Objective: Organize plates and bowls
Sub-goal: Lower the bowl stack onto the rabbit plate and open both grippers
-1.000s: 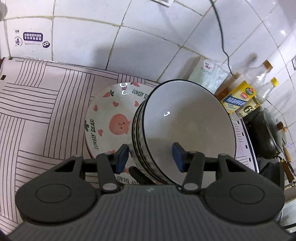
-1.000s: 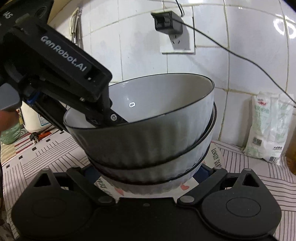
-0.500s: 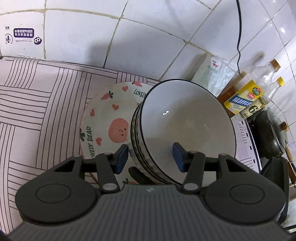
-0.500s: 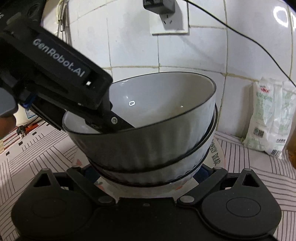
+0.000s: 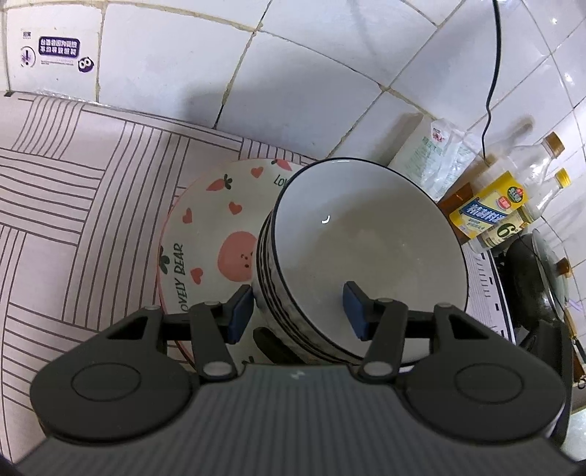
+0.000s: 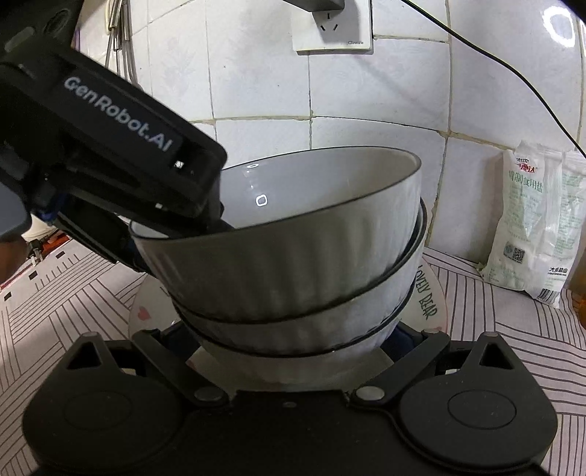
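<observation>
A stack of three grey ribbed bowls (image 5: 366, 238) with dark rims hangs tilted over a cream "Lovely Bear" plate (image 5: 205, 227) on the counter. My left gripper (image 5: 298, 311) is shut on the stack's near wall, one blue pad outside and the other inside the top bowl. In the right wrist view the same bowls (image 6: 293, 263) fill the centre, and the left gripper (image 6: 172, 234) bites the rim from the left. My right gripper (image 6: 285, 337) clamps the lowest bowl's base from both sides, its pads mostly hidden. The plate (image 6: 428, 300) shows under the stack.
A pink striped mat (image 5: 55, 183) covers the counter up to the white tiled wall. A salt bag (image 6: 531, 234), oil and sauce bottles (image 5: 512, 190) and a dark wok (image 5: 538, 278) crowd the right. A wall socket (image 6: 333, 29) and its black cable hang above.
Both grippers and the bowl stack have sunk a little toward the plate. The grip on the bowls looks the same.
</observation>
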Available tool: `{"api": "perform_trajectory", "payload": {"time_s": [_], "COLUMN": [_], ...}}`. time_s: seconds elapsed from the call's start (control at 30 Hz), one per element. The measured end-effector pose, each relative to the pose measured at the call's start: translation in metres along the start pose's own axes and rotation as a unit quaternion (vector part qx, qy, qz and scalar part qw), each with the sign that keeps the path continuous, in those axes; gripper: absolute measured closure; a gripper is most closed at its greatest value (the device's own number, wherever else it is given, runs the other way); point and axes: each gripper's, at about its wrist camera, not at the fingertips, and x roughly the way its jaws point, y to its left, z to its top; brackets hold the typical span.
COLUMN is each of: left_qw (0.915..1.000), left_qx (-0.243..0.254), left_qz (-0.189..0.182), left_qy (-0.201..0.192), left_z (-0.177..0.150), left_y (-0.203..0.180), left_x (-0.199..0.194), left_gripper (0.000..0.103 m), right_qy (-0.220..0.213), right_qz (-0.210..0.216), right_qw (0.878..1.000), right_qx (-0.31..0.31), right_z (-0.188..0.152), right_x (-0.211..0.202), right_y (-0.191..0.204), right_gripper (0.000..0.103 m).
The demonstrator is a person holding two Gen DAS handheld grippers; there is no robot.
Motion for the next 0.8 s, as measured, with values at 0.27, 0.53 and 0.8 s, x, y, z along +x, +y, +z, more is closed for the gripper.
{"api": "perform_trajectory", "payload": {"time_s": [0.27,0.53,0.8], "left_qw": [0.9986,0.9930,0.9838], "left_qx": [-0.010,0.017,0.048], "left_qz": [0.026,0.063,0.100], "left_qy": [-0.044,-0.099,-0.140], "left_z": [-0.009,-0.025,-0.053], "left_y": [-0.008,-0.029,-0.046], "left_x": [-0.011,-0.048,-0.087], "left_gripper": [0.048,0.035,0.019], "right_qy": [0.018,0.008,0.003], "right_qz": [-0.016,-0.027,-0.030], "right_qw": [1.000,1.000,0.999], "right_qx": [-0.002,0.000,0.035], "right_z": [0.000,-0.008,-0.015], "right_x": [-0.016,-0.058,-0.096], "right_y": [0.012,0.019,0.018], "right_gripper": [0.003,0.003,0.003]}}
